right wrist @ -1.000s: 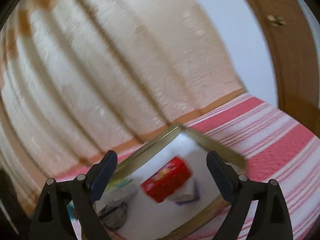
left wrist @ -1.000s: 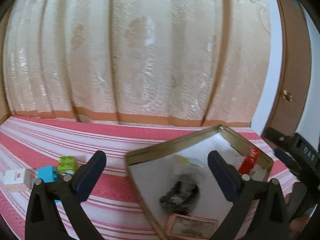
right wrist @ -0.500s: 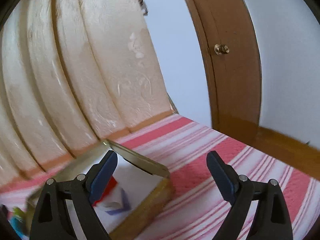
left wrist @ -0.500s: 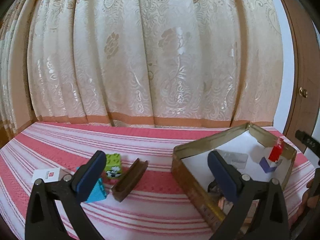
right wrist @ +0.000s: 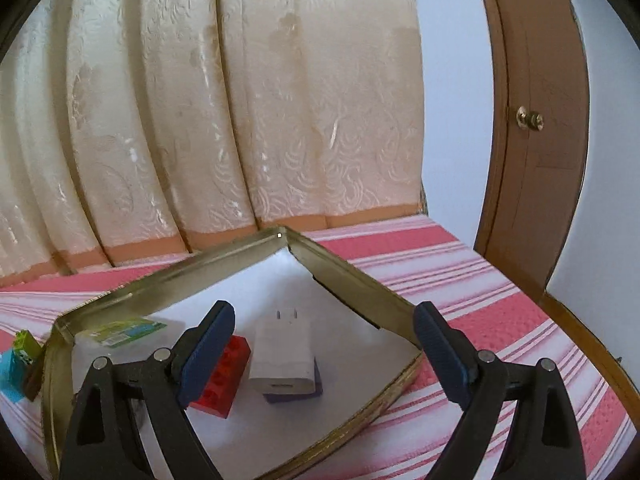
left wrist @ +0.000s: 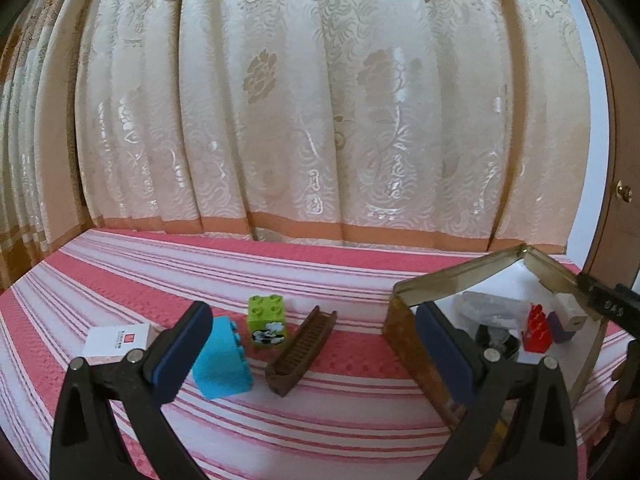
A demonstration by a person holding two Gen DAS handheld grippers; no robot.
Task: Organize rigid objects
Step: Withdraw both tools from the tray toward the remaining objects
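Observation:
On the striped cloth in the left wrist view lie a blue brick (left wrist: 222, 358), a green brick (left wrist: 267, 321), a brown comb (left wrist: 302, 350) and a small white box (left wrist: 116, 338). My left gripper (left wrist: 312, 354) stands open above the cloth, with the comb between its fingers but untouched. The gold tin (left wrist: 404, 332) sits at the right; in it are a red brick (left wrist: 538, 330) and a white charger (left wrist: 570, 314). In the right wrist view my right gripper (right wrist: 324, 354) hangs open over the tin (right wrist: 360, 280), above the white charger (right wrist: 282, 356) and red brick (right wrist: 222, 382).
A cream curtain (left wrist: 320, 100) hangs along the far edge of the cloth. A brown wooden door (right wrist: 536, 120) with a brass knob stands at the right. A green packet (right wrist: 124, 330) and a dark bundle (left wrist: 494, 338) also lie in the tin.
The left wrist view has swung left off the tin onto the bricks and comb, which now look nearer. The right wrist view has rolled and settled back over the tin's inside.

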